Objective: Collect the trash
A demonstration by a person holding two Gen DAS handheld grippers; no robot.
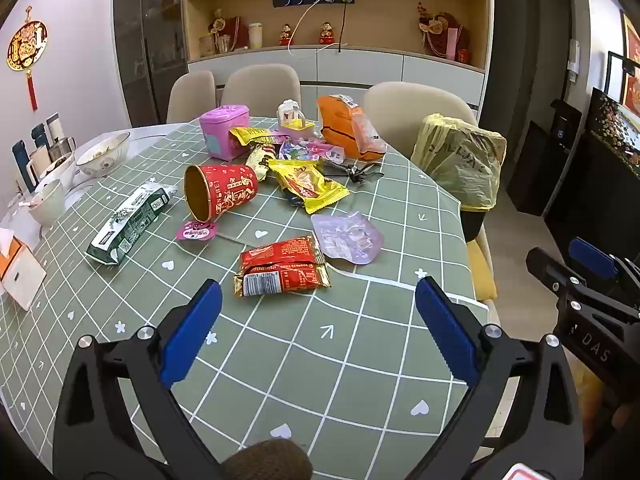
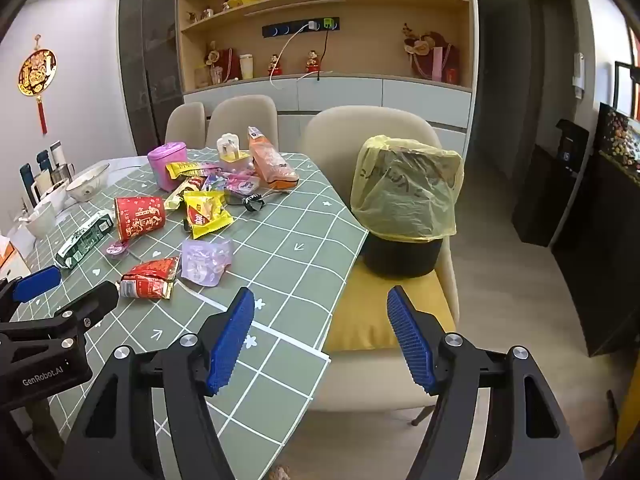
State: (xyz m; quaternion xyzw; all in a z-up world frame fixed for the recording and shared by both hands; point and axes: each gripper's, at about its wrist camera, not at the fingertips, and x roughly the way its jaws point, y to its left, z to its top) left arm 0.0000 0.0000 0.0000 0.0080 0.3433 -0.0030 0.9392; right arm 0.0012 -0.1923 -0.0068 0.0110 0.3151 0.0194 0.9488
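Trash lies on the green checked tablecloth [image 1: 360,360]: a red snack wrapper [image 1: 282,266], a clear purple pouch [image 1: 347,237], a red paper cup [image 1: 220,190] on its side, a yellow wrapper [image 1: 308,184], a green-white pack [image 1: 132,222] and an orange bag [image 1: 346,128]. A black bin with a yellow liner [image 2: 404,200] stands on a chair at the table's right. My left gripper [image 1: 318,328] is open and empty, just short of the red wrapper. My right gripper [image 2: 320,332] is open and empty over the table's right edge, near the bin.
A pink box [image 1: 224,132], a small toy basket [image 1: 294,120] and black clips [image 1: 360,170] sit among the trash. Bowls [image 1: 104,154] and cups stand at the left edge, a tissue box [image 1: 18,276] nearer. Beige chairs [image 1: 260,88] ring the table's far side.
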